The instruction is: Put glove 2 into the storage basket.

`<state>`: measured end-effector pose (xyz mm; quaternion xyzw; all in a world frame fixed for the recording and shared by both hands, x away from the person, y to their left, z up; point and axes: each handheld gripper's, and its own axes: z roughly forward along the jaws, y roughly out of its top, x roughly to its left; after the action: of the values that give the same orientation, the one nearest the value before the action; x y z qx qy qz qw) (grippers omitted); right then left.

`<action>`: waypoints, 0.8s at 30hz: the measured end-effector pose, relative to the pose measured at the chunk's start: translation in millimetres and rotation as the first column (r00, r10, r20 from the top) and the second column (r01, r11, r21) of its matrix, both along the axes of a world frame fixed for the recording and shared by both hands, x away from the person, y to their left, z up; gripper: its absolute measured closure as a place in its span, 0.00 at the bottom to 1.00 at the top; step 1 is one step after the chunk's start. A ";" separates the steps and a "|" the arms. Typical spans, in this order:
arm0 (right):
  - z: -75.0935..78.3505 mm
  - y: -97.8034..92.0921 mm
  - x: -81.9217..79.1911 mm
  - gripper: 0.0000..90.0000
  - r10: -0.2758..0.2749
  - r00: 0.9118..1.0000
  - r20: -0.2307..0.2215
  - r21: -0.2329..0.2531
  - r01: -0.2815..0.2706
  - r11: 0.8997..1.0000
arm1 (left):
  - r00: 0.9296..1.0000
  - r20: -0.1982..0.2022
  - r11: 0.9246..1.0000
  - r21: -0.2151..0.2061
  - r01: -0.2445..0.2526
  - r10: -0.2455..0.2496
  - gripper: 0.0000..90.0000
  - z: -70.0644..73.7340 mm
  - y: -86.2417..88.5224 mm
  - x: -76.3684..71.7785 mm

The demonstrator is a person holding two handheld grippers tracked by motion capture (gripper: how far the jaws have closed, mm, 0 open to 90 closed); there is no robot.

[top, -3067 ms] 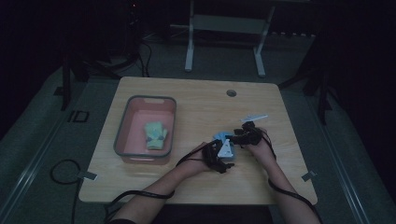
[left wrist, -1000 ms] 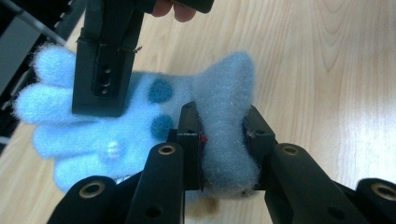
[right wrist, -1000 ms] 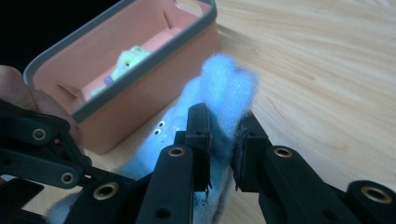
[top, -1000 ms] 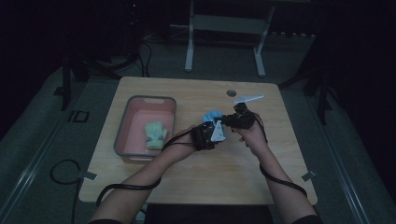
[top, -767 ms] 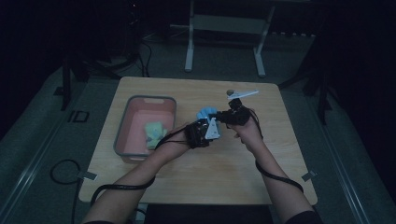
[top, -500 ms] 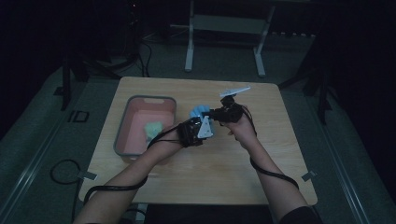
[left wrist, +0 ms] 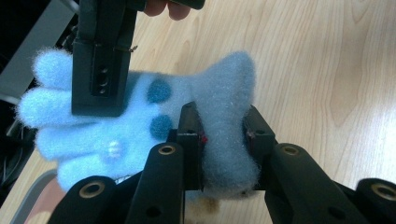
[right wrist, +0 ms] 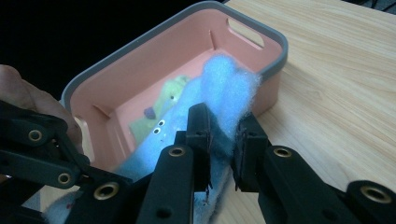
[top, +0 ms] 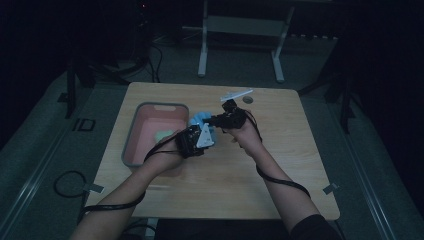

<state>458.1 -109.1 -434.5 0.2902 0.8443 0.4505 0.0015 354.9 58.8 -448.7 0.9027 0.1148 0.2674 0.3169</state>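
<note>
My bench (top: 300, 150) carries the pink tub (top: 131, 145), a green toy (top: 162, 136) already lying inside. Just beside the tub's rim I hold the blue fluffy glove (left wrist: 140, 121) in the air, left gripper (left wrist: 223, 135) and right gripper (right wrist: 223, 140) both with fingers clamped on it. Dropping it in remains, I judge

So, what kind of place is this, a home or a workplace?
Probably a lab or studio set up for recording, not a home. A lone wooden table stands on grey carpet in a dark room, cables run over the floor, and metal stand legs rise behind it. Both grippers hold a blue glove near a pink bin.
</note>
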 end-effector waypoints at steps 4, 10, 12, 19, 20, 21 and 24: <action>-0.1 11.2 0.4 0.88 0.013 1.000 0.001 -0.007 -0.013 1.000 | 1.000 -0.001 1.000 0.004 -0.013 0.013 0.83 -0.1 8.2 -1.3; 2.6 31.1 1.2 0.88 0.044 0.999 0.005 -0.012 -0.044 0.999 | 0.999 -0.001 0.999 0.007 -0.048 0.048 0.83 0.5 25.5 -4.3; 4.0 39.2 0.8 0.88 0.056 0.998 0.013 -0.018 -0.056 0.998 | 0.998 0.001 0.998 0.010 -0.057 0.057 0.83 0.4 30.0 -5.4; 4.5 60.5 3.0 0.88 0.088 0.996 0.006 -0.018 -0.088 0.996 | 0.996 -0.001 0.996 0.014 -0.088 0.088 0.83 1.3 47.3 -9.4; 4.3 62.5 3.2 0.88 0.091 0.996 0.004 -0.016 -0.091 0.996 | 0.996 -0.001 0.996 0.014 -0.093 0.093 0.83 1.5 49.6 -10.1; 4.1 65.0 3.4 0.88 0.094 0.996 0.003 -0.019 -0.094 0.995 | 0.995 -0.006 0.995 0.017 -0.097 0.097 0.83 1.6 52.3 -10.4; 2.7 73.5 3.9 0.88 0.109 0.994 0.006 -0.025 -0.108 0.994 | 0.994 -0.006 0.994 0.027 -0.109 0.109 0.83 1.4 58.9 -12.4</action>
<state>461.9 -35.6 -431.8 0.2422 0.8642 0.4407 -0.0164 342.5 117.7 -447.3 0.9003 0.1616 0.2823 0.2894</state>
